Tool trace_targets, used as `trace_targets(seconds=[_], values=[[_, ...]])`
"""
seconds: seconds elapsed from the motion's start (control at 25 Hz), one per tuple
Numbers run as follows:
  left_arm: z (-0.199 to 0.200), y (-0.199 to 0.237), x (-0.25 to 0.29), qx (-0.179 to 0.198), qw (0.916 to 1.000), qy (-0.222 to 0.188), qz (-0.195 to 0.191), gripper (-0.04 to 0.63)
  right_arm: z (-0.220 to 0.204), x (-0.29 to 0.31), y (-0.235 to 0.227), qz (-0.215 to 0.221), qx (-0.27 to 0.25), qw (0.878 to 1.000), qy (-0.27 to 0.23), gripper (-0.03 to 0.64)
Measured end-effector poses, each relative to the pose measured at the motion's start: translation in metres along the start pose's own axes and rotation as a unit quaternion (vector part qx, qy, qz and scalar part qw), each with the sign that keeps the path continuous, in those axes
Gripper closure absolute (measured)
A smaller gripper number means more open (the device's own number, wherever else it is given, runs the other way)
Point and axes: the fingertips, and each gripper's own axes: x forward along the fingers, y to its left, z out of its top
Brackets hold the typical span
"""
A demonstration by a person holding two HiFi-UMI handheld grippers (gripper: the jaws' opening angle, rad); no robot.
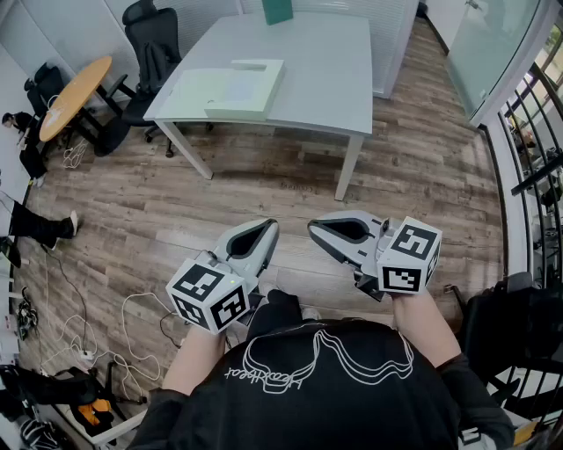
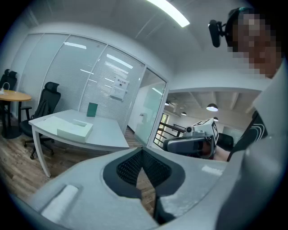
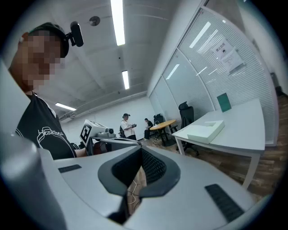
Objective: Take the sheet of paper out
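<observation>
Paper [image 1: 230, 85] lies on the table [image 1: 334, 79] (well apart); left gripper [image 1: 264, 227], right gripper [image 1: 315, 230]: fingers clenched, empty.

Pale flat box [image 1: 230, 88] on the table [image 1: 334, 79]: contents too small to tell. Green item [image 1: 277, 10] at its far edge, cut by frame top. Person [image 1: 35, 228] at left, half out of frame.

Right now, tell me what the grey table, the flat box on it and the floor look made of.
Table: smooth matte top, probably laminate or painted board; even pale grey, no grain.
Flat box: pale, matte, sharp-edged; cardboard or foam, can't tell.
Floor: wood-look planks, grain and seams visible; real wood or vinyl unclear.
</observation>
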Motion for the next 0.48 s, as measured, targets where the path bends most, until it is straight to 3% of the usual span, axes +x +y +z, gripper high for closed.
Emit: trace_targets(seconds=[0.48], values=[[-0.020, 0.014, 0.004, -0.014, 0.9999, -0.001, -0.001, 0.583, -0.015, 0.013, -0.013, -0.002, 0.007, 1.000, -0.004, 0.611]])
